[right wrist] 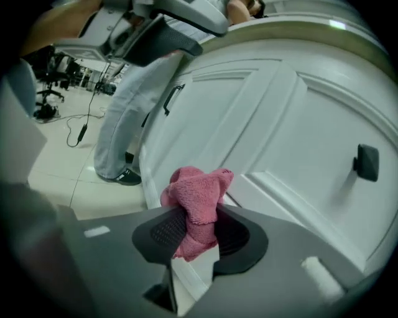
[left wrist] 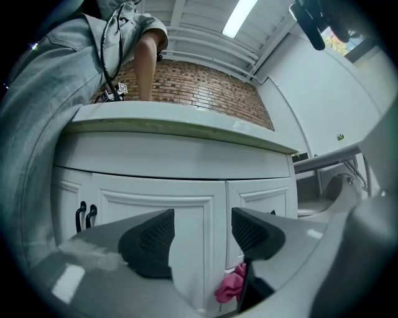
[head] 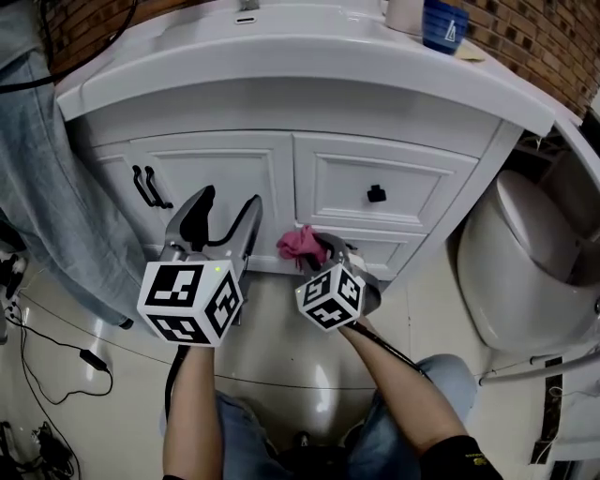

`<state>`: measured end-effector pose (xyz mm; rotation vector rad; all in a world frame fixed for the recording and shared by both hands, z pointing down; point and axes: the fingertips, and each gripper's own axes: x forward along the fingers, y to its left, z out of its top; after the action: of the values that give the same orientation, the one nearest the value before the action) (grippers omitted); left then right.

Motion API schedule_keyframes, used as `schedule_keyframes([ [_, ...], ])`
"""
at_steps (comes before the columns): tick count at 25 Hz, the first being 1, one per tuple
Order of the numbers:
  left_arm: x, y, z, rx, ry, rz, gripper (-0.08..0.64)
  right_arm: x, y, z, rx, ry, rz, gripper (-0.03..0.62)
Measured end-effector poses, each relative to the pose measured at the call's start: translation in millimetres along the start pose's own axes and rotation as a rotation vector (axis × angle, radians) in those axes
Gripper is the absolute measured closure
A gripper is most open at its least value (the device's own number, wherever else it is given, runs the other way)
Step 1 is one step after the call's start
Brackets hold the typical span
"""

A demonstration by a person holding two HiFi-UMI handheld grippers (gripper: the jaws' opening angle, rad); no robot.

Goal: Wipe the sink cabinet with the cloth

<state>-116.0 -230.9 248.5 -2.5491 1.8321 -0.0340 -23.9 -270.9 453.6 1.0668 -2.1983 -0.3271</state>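
Closest to me are the person's bare forearms and blue jeans, over a glossy pale tile floor (head: 281,352) that throws back the ceiling light. Each hand carries a gripper topped by a cube of black-and-white square markers (head: 190,302). These are coded patterns, not words.

The left gripper (head: 231,199) has its jaws spread wide with nothing between them, and it points at the cabinet door. The right gripper (head: 325,251) is closed on the pink cloth (head: 300,244). The terry bunches up above the pads (right wrist: 163,231), low on the sink cabinet (head: 375,150) by the seam between door and drawers. I cannot tell whether the cloth actually presses on the paint.

The cabinet is white and panelled, with a pair of black door handles (head: 148,186) and a black drawer knob (head: 376,194). Its white countertop (head: 281,56) overhangs the front. A blue cup (head: 444,23) stands on it, bearing a white mark too small to read. The white thing beside it (head: 405,14) is cut off by the frame.

Left of the cabinet another person stands in grey-blue clothes (head: 56,187), only partly in view, with black cables (head: 56,347) trailing on the floor. A white toilet (head: 534,262) sits to the right, and behind everything runs a brick wall (head: 534,37).
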Motion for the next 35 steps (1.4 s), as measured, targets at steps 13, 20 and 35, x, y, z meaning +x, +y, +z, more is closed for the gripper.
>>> schedule_keyframes([
  [13,8,-3,-6,0.033,0.020,-0.015,0.272,-38,-71,-80,0.018,0.160,-0.128,0.476],
  [20,21,-27,-6,0.035,0.013,-0.064,0.272,-91,-142,-164,0.104,0.325,-0.292,0.474],
  [35,15,-5,-2,-0.030,-0.006,-0.030,0.272,-9,-8,-27,-0.047,0.089,-0.029,0.474],
])
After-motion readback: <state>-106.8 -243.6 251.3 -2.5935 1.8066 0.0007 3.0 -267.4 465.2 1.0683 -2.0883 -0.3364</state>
